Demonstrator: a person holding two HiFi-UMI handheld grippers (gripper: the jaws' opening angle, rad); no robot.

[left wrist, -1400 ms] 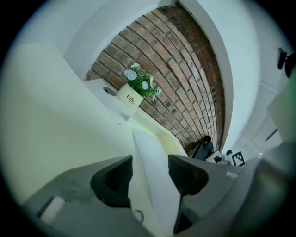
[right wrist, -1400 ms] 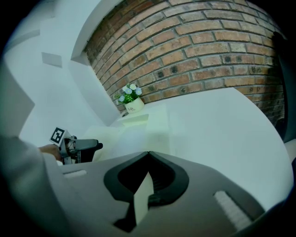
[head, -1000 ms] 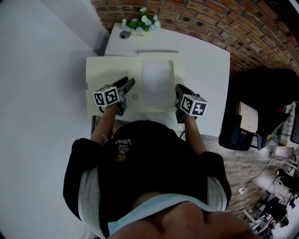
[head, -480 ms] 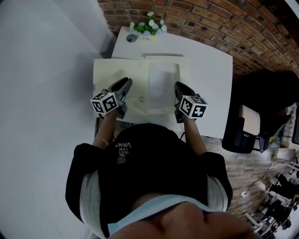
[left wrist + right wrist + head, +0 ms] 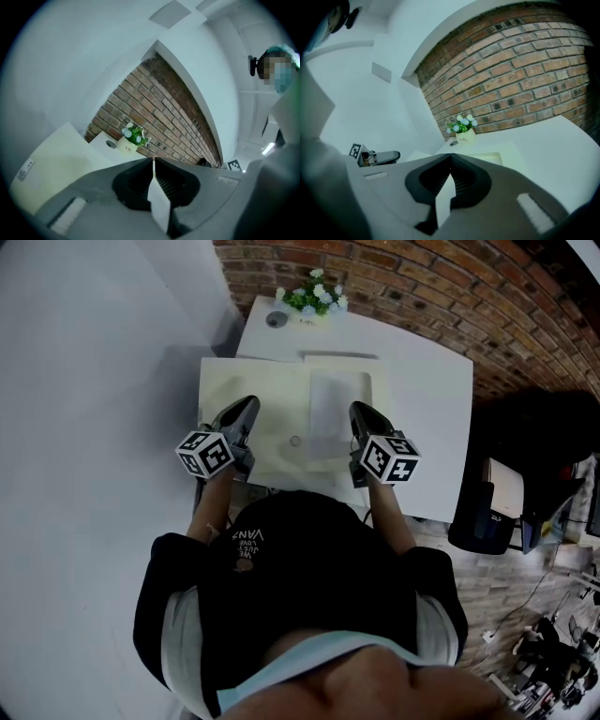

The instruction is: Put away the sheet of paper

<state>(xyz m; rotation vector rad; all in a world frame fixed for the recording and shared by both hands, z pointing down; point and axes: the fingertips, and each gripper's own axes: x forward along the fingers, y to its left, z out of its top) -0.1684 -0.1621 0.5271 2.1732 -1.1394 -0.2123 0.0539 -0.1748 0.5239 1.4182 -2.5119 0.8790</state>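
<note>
My left gripper (image 5: 248, 405), its jaws only just closed, and my right gripper (image 5: 359, 412) pinch the near edge of the cream folder (image 5: 272, 385), where the sheet of paper (image 5: 336, 409) lying between them could slide off if I tip it steeply.

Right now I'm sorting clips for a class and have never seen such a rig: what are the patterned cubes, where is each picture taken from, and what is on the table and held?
A person holds a two-jaw gripper in each hand; the cubes are part of them. The head view looks down from the person's head at the left gripper and right gripper. The other two come from a camera on each gripper, looking along its jaws. On the white table are a large cream sheet, a paler rectangular sheet of paper on it, and a small pot of white flowers. The left jaws have just been closing; both grippers pinch a thin pale paper edge, which sheet's I cannot tell.
</note>
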